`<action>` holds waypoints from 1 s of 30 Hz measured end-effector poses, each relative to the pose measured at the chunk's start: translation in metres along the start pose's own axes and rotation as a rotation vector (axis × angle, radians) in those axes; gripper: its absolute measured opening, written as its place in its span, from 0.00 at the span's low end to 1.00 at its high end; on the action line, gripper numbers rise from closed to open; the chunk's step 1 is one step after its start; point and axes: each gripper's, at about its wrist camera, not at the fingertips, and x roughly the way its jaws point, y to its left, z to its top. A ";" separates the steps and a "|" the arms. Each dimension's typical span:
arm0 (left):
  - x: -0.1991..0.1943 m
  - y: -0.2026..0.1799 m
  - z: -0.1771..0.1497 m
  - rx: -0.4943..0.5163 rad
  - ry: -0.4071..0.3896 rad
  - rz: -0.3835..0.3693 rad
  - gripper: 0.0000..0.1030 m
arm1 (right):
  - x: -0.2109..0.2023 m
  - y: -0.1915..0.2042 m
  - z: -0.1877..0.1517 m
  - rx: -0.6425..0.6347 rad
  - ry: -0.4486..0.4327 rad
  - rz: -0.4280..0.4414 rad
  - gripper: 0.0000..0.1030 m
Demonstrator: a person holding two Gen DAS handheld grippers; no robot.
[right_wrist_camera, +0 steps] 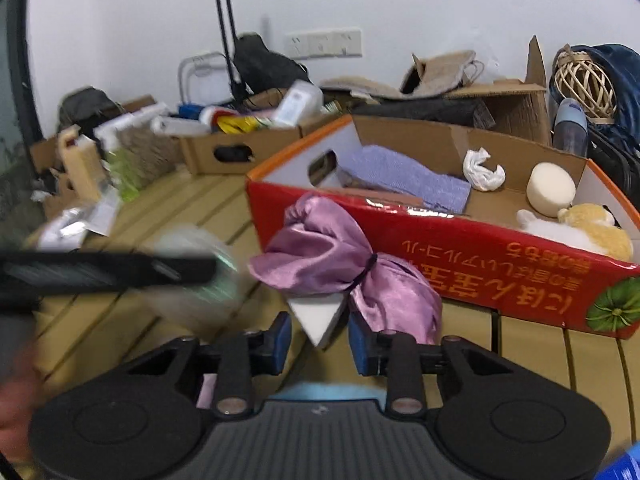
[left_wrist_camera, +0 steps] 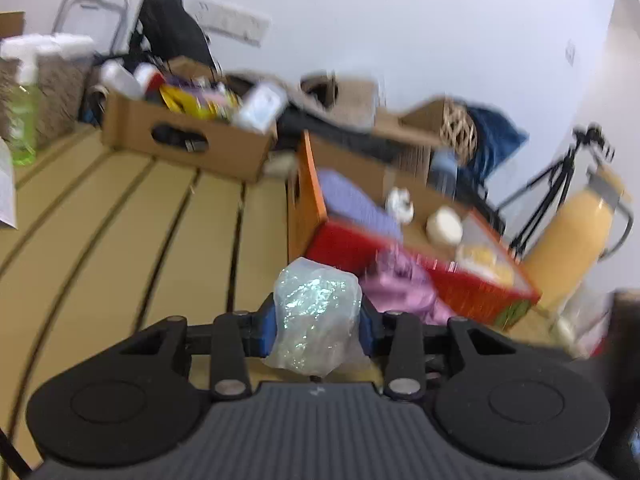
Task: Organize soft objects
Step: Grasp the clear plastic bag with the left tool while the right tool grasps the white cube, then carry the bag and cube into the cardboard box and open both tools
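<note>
Motion blur smears left tool [left_wrist_camera: 318, 320] pinching plastic wad [left_wrist_camera: 316, 320]; right tool [right_wrist_camera: 319, 338] spread.

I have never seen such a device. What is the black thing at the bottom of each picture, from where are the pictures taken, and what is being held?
Each black shape is a handheld two-finger gripper; a camera on it looks forward along its blue fingers. One picture comes from the left gripper, shut on a crumpled clear plastic bag. The other comes from the right gripper, which is open; a white foam wedge lies between its fingers. Ahead, a purple satin pouch lies on the slatted wooden surface, against a red cardboard box containing a lilac towel, a sponge and a plush toy.
</note>
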 end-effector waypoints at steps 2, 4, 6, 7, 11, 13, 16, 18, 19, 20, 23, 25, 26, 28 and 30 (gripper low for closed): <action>-0.012 -0.001 0.003 0.000 -0.037 0.003 0.38 | 0.010 0.002 0.000 -0.002 0.011 0.007 0.19; -0.021 -0.005 0.004 0.013 -0.063 0.007 0.38 | 0.007 0.006 -0.001 -0.011 -0.004 0.007 0.18; -0.029 -0.009 0.003 0.021 -0.079 0.011 0.38 | -0.006 0.008 -0.003 -0.023 -0.017 0.026 0.16; -0.033 -0.012 0.003 0.028 -0.086 0.014 0.38 | -0.016 0.008 -0.004 -0.028 -0.023 0.037 0.14; -0.058 -0.025 -0.010 0.042 -0.111 0.021 0.38 | -0.068 0.004 -0.005 -0.012 -0.066 0.073 0.12; -0.074 -0.032 -0.018 0.038 -0.114 0.005 0.38 | -0.100 0.001 -0.013 -0.012 -0.098 0.073 0.12; -0.097 -0.047 -0.030 0.053 -0.119 -0.007 0.38 | -0.145 -0.009 -0.032 0.014 -0.139 0.065 0.12; -0.109 -0.058 -0.039 0.074 -0.116 -0.026 0.38 | -0.171 -0.017 -0.047 0.037 -0.154 0.042 0.12; -0.113 -0.064 -0.043 0.081 -0.114 -0.033 0.38 | -0.180 -0.021 -0.054 0.049 -0.159 0.031 0.12; -0.116 -0.070 -0.046 0.091 -0.115 -0.038 0.38 | -0.189 -0.025 -0.061 0.062 -0.161 0.021 0.12; -0.121 -0.086 -0.050 0.117 -0.118 -0.046 0.38 | -0.209 -0.037 -0.077 0.102 -0.180 0.012 0.12; -0.123 -0.095 -0.051 0.129 -0.124 -0.054 0.38 | -0.216 -0.042 -0.082 0.113 -0.188 0.007 0.12; -0.123 -0.099 -0.050 0.135 -0.127 -0.054 0.38 | -0.219 -0.045 -0.083 0.115 -0.194 0.005 0.12; -0.121 -0.105 -0.047 0.152 -0.133 -0.048 0.39 | -0.226 -0.051 -0.085 0.119 -0.212 0.004 0.12; -0.114 -0.111 -0.038 0.188 -0.140 -0.048 0.39 | -0.229 -0.057 -0.080 0.117 -0.230 0.005 0.12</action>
